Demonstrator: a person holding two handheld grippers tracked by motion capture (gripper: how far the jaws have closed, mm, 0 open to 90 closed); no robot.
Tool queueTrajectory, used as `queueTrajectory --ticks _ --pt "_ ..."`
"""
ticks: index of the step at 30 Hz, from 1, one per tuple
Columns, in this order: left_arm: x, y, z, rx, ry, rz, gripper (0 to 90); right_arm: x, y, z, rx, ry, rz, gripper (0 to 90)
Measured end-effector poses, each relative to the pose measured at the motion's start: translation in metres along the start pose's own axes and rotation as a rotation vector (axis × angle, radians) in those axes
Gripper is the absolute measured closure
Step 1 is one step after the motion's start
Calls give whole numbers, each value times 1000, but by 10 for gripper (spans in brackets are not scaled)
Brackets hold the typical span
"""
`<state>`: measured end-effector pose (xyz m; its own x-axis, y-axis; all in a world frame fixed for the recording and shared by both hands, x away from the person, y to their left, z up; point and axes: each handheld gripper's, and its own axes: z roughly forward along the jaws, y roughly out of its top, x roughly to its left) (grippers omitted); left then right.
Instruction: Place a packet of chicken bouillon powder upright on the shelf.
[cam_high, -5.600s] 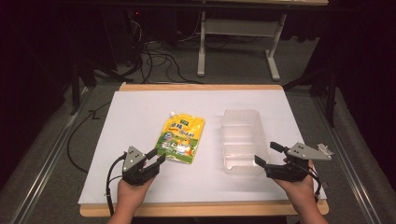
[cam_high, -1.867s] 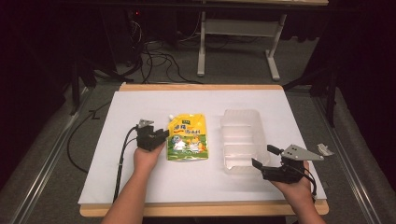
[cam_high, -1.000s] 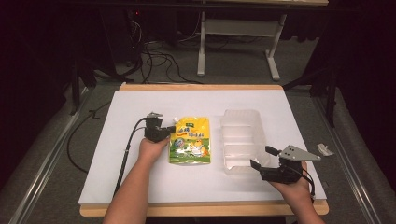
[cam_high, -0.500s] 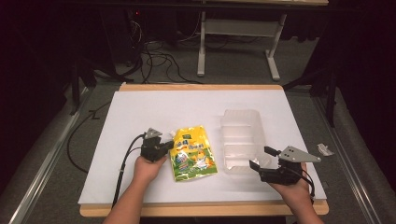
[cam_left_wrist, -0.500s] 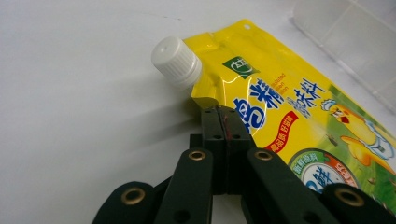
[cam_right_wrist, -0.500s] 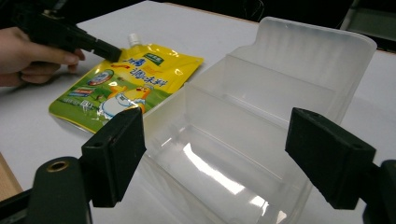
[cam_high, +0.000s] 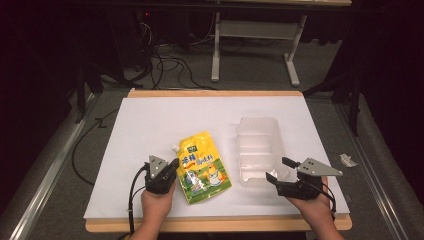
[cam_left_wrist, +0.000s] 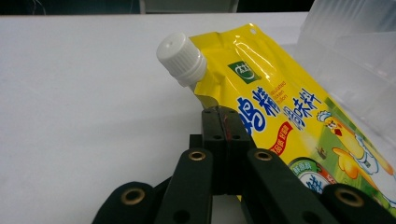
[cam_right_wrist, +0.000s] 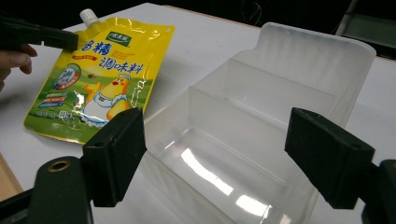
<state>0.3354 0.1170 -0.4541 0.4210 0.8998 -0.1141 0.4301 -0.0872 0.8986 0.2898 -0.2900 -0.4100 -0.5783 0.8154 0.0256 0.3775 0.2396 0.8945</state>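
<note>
A yellow spouted seasoning pouch lies slanted on the white sheet, its white cap pointing away. My left gripper is shut on the pouch's left edge just below the spout, jaws pressed together. To the right lies a clear plastic divided tray. My right gripper stands open at the tray's near end, the tray wall showing between its jaws, nothing gripped. In the right gripper view the pouch lies left of the tray with the left gripper at its edge.
The white sheet covers a wooden-edged table. A small crumpled white scrap lies off the table's right side. Cables and a grey desk frame stand on the dark floor beyond the far edge.
My left gripper has dragged the pouch toward the near edge, and the pouch has turned so its bottom swings right. The right gripper has stayed put.
</note>
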Motion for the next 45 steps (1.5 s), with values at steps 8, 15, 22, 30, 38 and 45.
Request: queueTrajectory --ticks 8,15,22,30,38,45 --pt "-17 6 -19 -100 3 55 900 3 3 -2 -13 2 -9 202" --pt "-35 7 -40 -189 -1 116 900 12 7 -5 -42 10 -32 199" --pt "-43 9 -47 -244 -38 130 900 22 13 1 -38 56 -42 174" --pt "-45 9 -49 -256 -46 135 900 33 38 25 -15 130 1 155" --pt "-46 9 -50 -257 -51 131 900 42 69 64 8 174 42 144" --pt "-44 10 -49 -253 -62 123 900 47 86 94 57 176 53 108"
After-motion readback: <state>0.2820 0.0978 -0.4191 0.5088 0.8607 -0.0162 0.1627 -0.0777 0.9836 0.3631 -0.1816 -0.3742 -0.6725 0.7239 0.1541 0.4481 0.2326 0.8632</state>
